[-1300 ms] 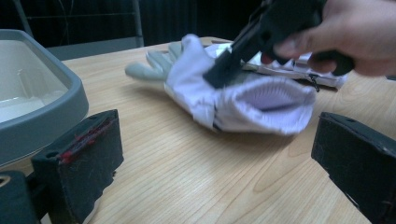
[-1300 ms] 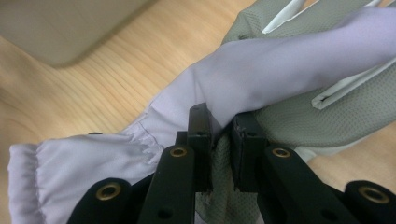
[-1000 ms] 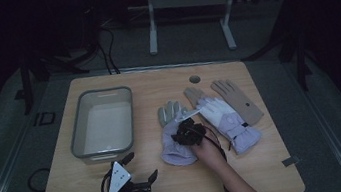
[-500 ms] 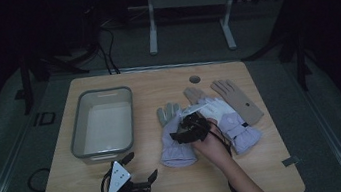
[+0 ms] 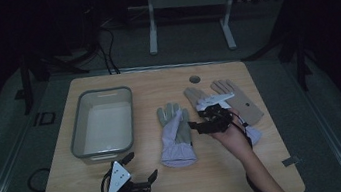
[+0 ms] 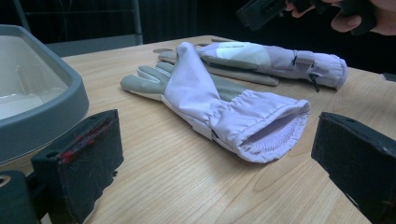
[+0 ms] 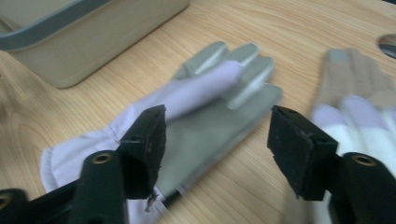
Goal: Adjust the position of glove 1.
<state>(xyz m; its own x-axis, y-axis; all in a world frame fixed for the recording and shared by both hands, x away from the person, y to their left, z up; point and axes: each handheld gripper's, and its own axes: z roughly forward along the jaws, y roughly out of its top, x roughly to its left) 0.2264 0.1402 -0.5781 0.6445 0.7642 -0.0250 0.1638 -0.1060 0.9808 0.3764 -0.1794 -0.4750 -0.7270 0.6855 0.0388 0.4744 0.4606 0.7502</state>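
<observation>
A lilac glove with a grey palm [image 5: 176, 136] lies in the middle of the table, partly folded over itself, cuff toward me [image 6: 219, 102] [image 7: 205, 107]. My right gripper [image 5: 197, 122] [image 7: 224, 140] hovers just right of it and above it. Its jaws have just been opening and stand open with nothing between them. A second lilac glove [image 5: 252, 135] [image 6: 275, 60] lies under my right hand, on a tan glove [image 5: 239, 99] [image 7: 355, 74]. My left gripper [image 5: 141, 166] [image 6: 215, 172] rests open near the table's front left, aimed at the first glove's cuff.
A grey tub [image 5: 79, 139] [image 6: 42, 112] [image 7: 70, 42] stands empty at the left of the wooden table [image 5: 220, 180]. A round hole [image 5: 195, 79] sits near the far edge. Beyond the table are a white stand and cables on a dark floor.
My right gripper let go of the middle glove, opened, and rose up and to the right. The glove now lies flatter on the table. The left gripper has not moved.
</observation>
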